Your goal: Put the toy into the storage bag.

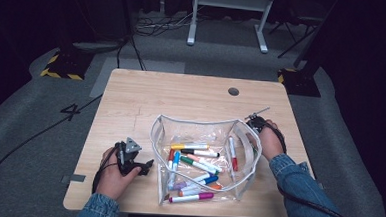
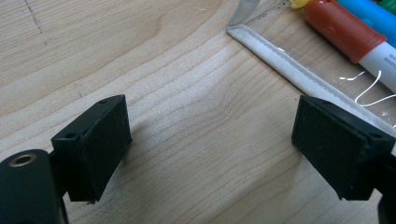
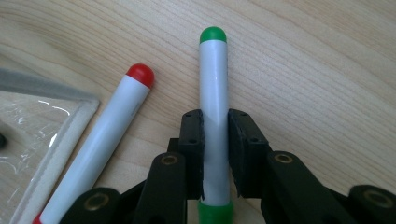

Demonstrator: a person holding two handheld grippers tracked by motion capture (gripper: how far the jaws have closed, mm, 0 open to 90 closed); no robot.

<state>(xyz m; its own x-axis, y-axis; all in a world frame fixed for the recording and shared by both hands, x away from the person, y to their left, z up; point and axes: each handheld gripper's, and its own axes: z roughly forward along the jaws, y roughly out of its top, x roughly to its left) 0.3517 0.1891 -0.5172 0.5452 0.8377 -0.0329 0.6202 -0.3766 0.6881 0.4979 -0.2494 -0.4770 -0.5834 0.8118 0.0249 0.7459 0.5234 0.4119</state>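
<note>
A: Start at the jaws. What does the right gripper (image 3: pixel 215 154) have?

B: Its jaws are closed on the green marker (image 3: pixel 214 116), pads pressing the white barrel from both sides, near the capped end. The marker lies on the table (image 3: pixel 303 70) just outside the pouch (image 1: pixel 203 159).

A: Which way does it point?

B: In the right gripper view its long axis runs straight away from the jaws, the rounded green tip far out and the green cap down between the gripper's arms. It looks flat on the wood, not tilted.

A: And the left gripper (image 2: pixel 205 154)?

B: Jaws wide apart, nothing between them, bare table below. The pouch's white seam sits just beside its one jaw.

A: What else is close by?

B: A red marker (image 3: pixel 100 144) lies on the table near the green one, angled toward it, its lower end close to the pouch edge. Inside the pouch there are more markers (image 1: pixel 195 168) in a loose heap.

A: What could go wrong from here?

B: I'd judge the grip is far from the middle, so most of the barrel hangs forward; on lifting, the marker could pivot in the pads and droop or slip out. A swing toward the pouch could also knock the red marker and roll it away. And the pouch's soft wall may fold if the tip catches the rim, since the left gripper isn't holding it open.
</note>
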